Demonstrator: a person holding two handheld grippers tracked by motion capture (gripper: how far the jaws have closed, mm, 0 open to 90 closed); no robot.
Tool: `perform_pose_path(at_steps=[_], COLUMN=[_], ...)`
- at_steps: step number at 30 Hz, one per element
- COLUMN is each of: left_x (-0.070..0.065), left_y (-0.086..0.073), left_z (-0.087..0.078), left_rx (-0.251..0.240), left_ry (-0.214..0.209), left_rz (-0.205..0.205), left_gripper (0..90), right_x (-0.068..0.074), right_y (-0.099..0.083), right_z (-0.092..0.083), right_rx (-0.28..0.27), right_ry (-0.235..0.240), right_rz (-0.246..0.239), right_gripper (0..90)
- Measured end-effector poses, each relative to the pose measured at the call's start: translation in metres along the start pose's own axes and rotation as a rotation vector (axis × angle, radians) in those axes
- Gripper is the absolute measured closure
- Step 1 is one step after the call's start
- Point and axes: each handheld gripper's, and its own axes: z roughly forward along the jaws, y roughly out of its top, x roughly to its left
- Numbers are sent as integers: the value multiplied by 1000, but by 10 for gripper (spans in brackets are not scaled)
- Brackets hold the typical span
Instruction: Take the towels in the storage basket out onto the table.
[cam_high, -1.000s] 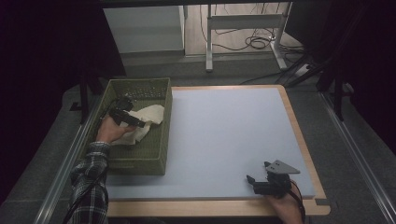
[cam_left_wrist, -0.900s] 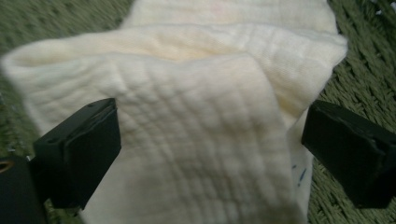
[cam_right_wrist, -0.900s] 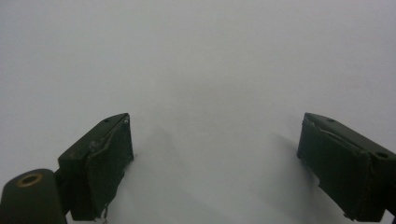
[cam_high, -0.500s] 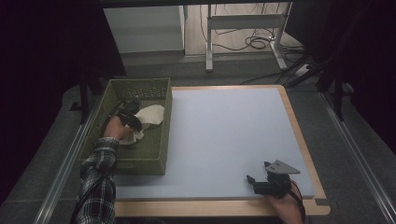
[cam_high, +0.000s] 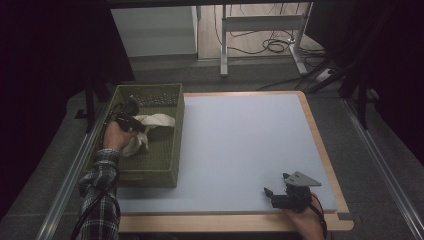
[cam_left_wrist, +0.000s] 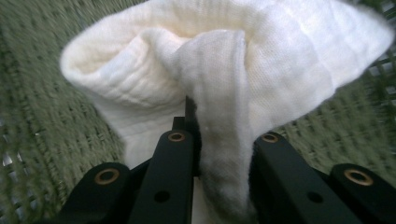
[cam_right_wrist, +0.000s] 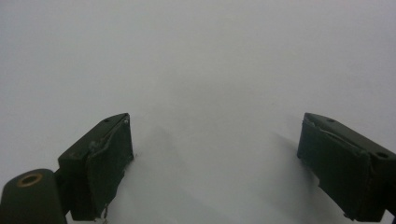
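Observation:
A white cloth (cam_high: 150, 126) lies bunched in the green mesh basket (cam_high: 165, 165) at the table's left. My left gripper (cam_high: 134, 121) is inside the basket, and its jaws have just been closing on the cloth. In the left gripper view a fold of the white cloth (cam_left_wrist: 224, 107) is pinched between the two black jaws, the rest bulging above them over the basket's mesh floor. My right gripper (cam_high: 277, 187) rests on the pale blue table top near the front right corner. Its jaws stand wide apart on the bare surface (cam_right_wrist: 215, 154), nothing between them.
The pale blue table top (cam_high: 240, 140) has a wooden rim (cam_high: 320, 145). Metal rails run along both sides. A table frame and cables (cam_high: 270, 45) stand on the floor beyond the far edge.
My left hand has pulled back toward the basket's left wall and lifted a little, dragging the cloth with it. The cloth now trails from the gripper. The right gripper has not moved.

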Motion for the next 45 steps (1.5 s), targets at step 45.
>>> perform_pose_path(at_steps=[45], left_x=[-53], left_y=[-1], left_z=[-141], left_rx=[-431], left_ry=[-170], left_rz=[140], left_gripper=[816], right_x=[0], right_y=[0], right_z=[0], right_rx=[-3], right_ry=[-2], right_rz=[0], right_gripper=[106])
